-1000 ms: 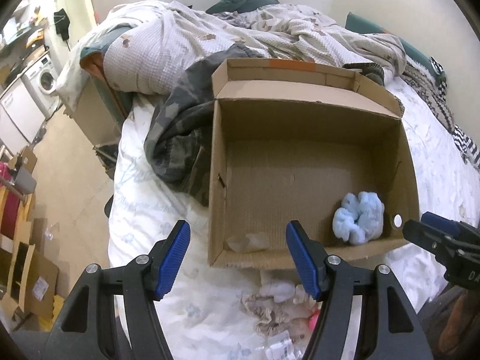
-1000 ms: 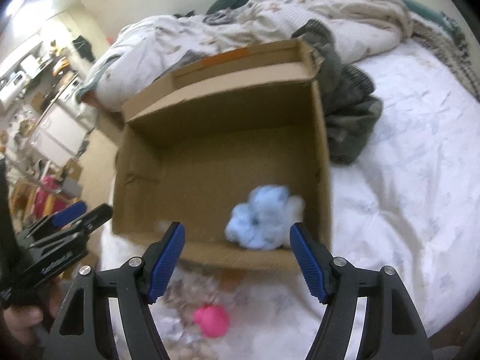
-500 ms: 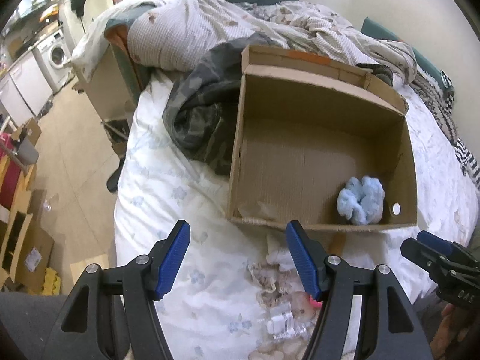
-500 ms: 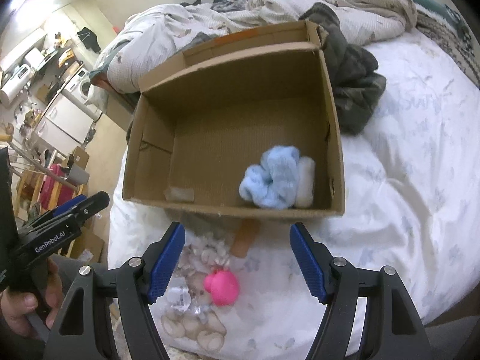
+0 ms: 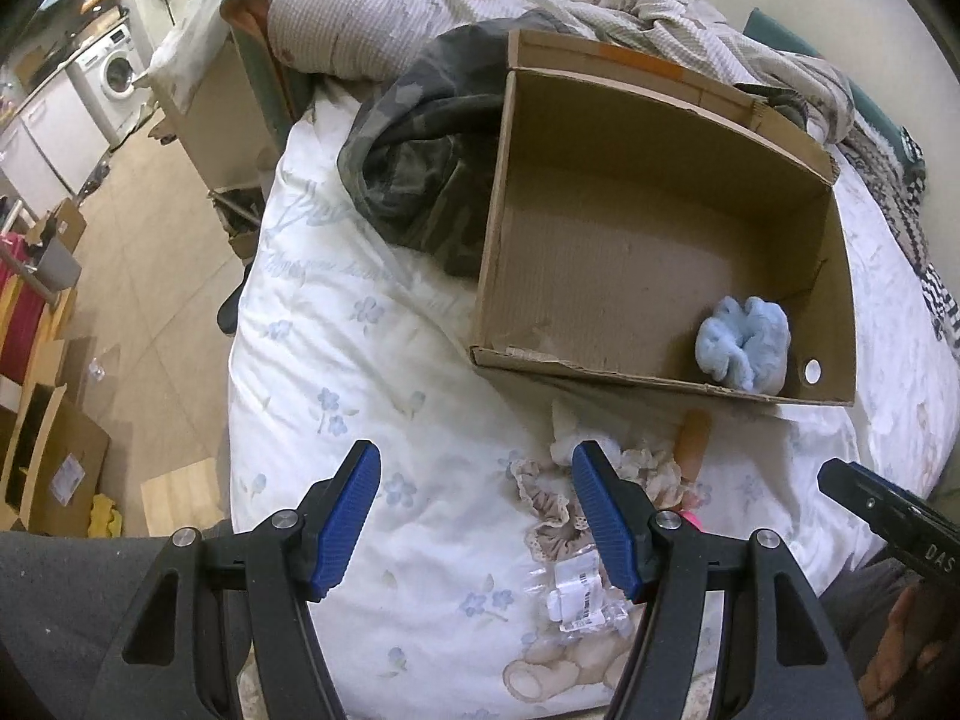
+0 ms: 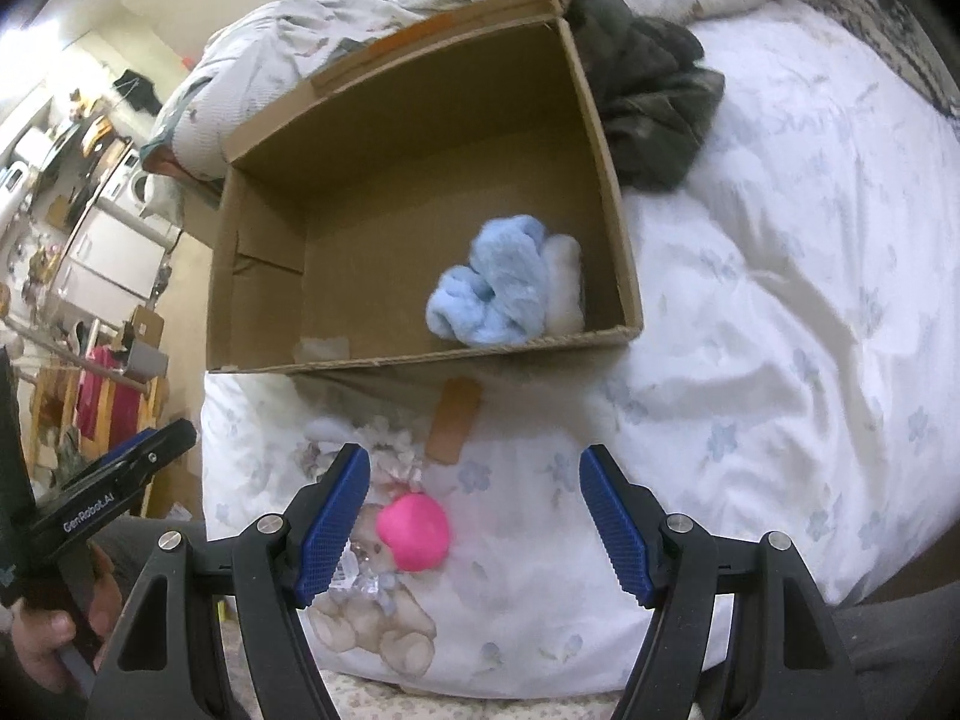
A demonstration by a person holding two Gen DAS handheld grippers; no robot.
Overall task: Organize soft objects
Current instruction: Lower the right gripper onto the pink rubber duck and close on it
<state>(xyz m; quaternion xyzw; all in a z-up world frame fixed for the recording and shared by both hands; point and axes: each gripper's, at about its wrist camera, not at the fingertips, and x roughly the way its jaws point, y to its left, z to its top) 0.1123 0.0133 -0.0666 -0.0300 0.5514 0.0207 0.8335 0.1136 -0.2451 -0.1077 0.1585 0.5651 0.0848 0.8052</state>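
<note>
A: Soft objects are split between two places. One fluffy pale-blue bundle [image 6: 492, 288] lies in the open brown cardboard box [image 6: 414, 360], in its near right corner. A round pink ball [image 6: 413, 531] and frilly beige scrunchies [image 5: 543, 501] wait on the white floral bedsheet [image 6: 750, 360] in front.

B: What has changed?

A: Both grippers have drawn back from the box towards the loose pile. The left gripper [image 5: 474, 519] and right gripper [image 6: 474, 519] gape wide, holding nothing. A next pick looks likely.

B: Anything unclear?

A: The left fingers cover part of the scrunchies, and a white scrap in the box's near left corner is unidentifiable.
</note>
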